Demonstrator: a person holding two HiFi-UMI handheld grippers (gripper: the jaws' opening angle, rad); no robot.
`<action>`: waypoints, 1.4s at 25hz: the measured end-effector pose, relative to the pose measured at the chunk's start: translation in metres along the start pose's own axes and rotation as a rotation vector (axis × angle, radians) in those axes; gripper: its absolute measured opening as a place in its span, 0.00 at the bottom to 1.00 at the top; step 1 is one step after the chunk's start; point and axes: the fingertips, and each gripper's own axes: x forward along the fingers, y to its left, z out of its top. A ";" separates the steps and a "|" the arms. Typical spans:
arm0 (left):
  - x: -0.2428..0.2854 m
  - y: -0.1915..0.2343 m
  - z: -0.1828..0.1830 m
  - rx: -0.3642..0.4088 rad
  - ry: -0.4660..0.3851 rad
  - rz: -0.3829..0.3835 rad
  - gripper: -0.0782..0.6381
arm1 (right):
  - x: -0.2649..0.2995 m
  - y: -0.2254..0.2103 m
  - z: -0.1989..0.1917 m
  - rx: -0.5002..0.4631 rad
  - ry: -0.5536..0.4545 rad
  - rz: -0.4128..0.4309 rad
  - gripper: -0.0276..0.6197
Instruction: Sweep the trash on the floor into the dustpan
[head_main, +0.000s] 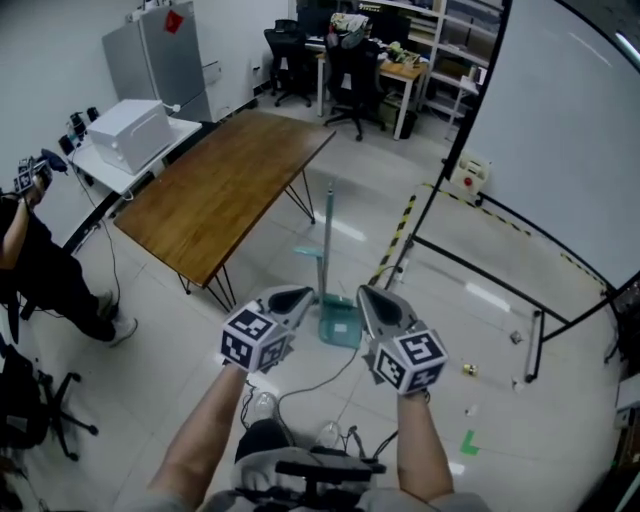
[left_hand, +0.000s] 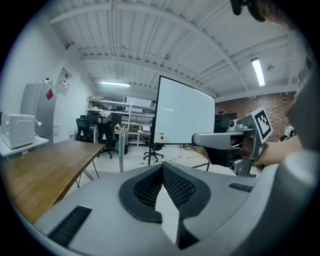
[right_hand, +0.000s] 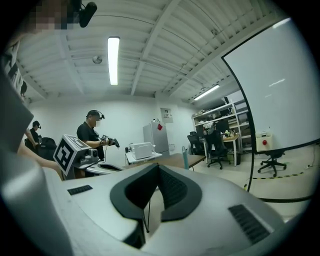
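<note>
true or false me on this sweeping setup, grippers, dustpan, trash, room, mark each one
1. The left gripper and the right gripper are both shut and empty. True.
2. The dustpan lies on the wooden table. False: it stands on the floor just beyond the grippers, apart from the wooden table.
3. Small bits of trash lie on the floor to the right of the right gripper. True.
4. The whiteboard stands at the left of the head view. False: it is at the right.

Your left tongs (head_main: 296, 296) and right tongs (head_main: 372, 294) are pale grey shells lined with black mesh-patterned pads (left_hand: 178, 187), and a white cube (head_main: 252, 340) printed with black square markers rides on each. Your forearms (head_main: 205, 430) are bare below a grey top (head_main: 455, 498); your shoes (head_main: 262, 405) are pale
</note>
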 end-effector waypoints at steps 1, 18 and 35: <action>0.006 0.008 -0.001 -0.001 0.003 0.000 0.12 | 0.008 -0.004 0.000 -0.003 0.007 0.003 0.04; 0.145 0.178 -0.055 0.107 0.172 -0.236 0.12 | 0.155 -0.075 -0.018 0.036 0.072 -0.278 0.04; 0.271 0.196 -0.204 0.353 0.519 -0.545 0.37 | 0.204 -0.138 -0.074 0.153 0.163 -0.264 0.25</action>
